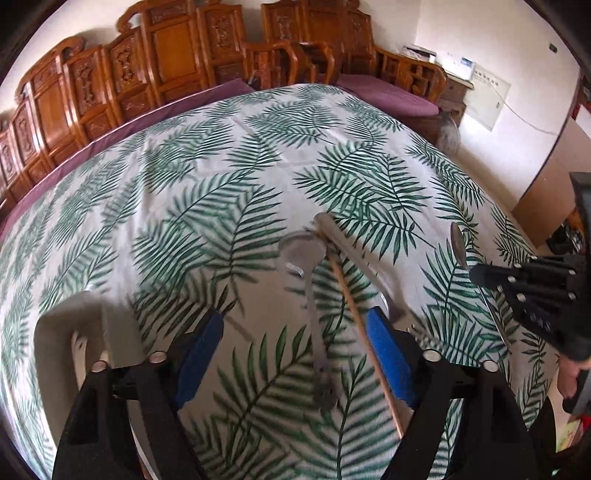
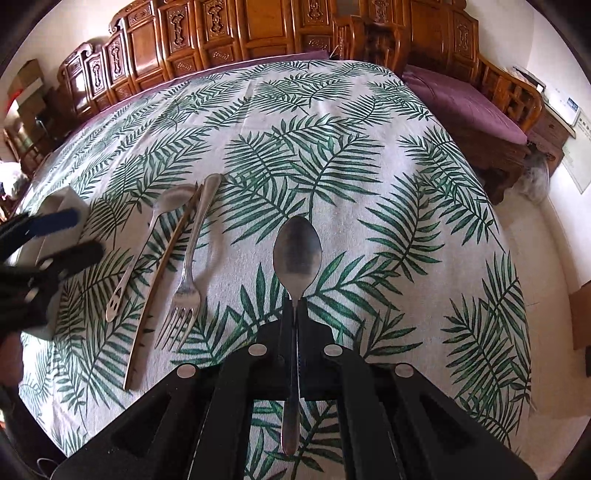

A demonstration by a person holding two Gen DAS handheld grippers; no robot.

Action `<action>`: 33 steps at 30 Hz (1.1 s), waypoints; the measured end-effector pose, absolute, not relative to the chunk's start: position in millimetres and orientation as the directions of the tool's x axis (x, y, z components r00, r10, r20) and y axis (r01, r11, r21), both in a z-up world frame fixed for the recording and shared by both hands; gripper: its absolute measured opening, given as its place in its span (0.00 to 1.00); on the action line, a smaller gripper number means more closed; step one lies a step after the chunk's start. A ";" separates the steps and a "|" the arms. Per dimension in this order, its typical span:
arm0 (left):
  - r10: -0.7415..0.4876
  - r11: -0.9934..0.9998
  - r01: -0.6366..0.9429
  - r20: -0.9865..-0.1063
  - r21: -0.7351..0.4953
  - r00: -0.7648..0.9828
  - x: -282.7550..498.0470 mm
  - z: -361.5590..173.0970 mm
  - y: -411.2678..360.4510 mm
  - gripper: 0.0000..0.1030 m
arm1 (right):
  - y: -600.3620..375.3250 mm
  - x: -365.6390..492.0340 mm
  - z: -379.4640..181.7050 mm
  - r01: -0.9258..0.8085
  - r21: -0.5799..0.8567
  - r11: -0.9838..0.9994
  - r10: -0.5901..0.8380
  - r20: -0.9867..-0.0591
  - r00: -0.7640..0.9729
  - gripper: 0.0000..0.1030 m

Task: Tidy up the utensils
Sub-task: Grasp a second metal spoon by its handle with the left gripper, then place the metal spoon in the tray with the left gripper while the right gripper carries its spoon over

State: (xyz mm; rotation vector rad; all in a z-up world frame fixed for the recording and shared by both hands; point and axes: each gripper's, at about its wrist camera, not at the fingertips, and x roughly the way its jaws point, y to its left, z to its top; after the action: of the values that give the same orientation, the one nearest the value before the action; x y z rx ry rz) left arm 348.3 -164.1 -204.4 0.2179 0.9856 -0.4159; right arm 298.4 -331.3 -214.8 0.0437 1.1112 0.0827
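Observation:
My left gripper (image 1: 295, 321) hangs open above the palm-leaf tablecloth (image 1: 221, 166). Between its blue pads (image 1: 388, 354) lie a small steel spoon (image 1: 308, 280) and a wooden stick (image 1: 354, 314), neither of them pressed. A fork's handle (image 1: 343, 240) lies just beyond them. The right wrist view shows the same row: small spoon (image 2: 147, 236), wooden stick (image 2: 159, 280), fork (image 2: 188, 273), with the left gripper (image 2: 79, 236) at the left edge. My right gripper (image 2: 295, 306) is shut on the neck of a large spoon (image 2: 297, 251), bowl pointing forward. That gripper (image 1: 476, 273) and its spoon (image 1: 458, 243) also appear at the right of the left wrist view.
A white container (image 1: 74, 332) stands on the cloth left of the left gripper, also seen as the white container (image 2: 62, 203). Carved wooden cabinets (image 2: 258, 29) and a bench with a purple cushion (image 2: 465, 107) border the table's far side. The tablecloth (image 2: 369, 184) stretches ahead of the right gripper.

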 end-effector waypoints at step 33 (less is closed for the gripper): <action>-0.197 0.888 0.460 -0.879 0.028 0.434 368.1 -211.8 -184.8 0.05 | -306.3 272.2 -192.3 -0.107 0.101 0.989 0.140 -0.873 0.467 0.03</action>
State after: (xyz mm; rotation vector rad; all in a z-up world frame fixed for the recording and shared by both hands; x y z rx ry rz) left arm 368.1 -184.8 -211.8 0.2816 1.0471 -0.4156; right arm 272.2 -306.3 -192.3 0.0342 1.0740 0.1512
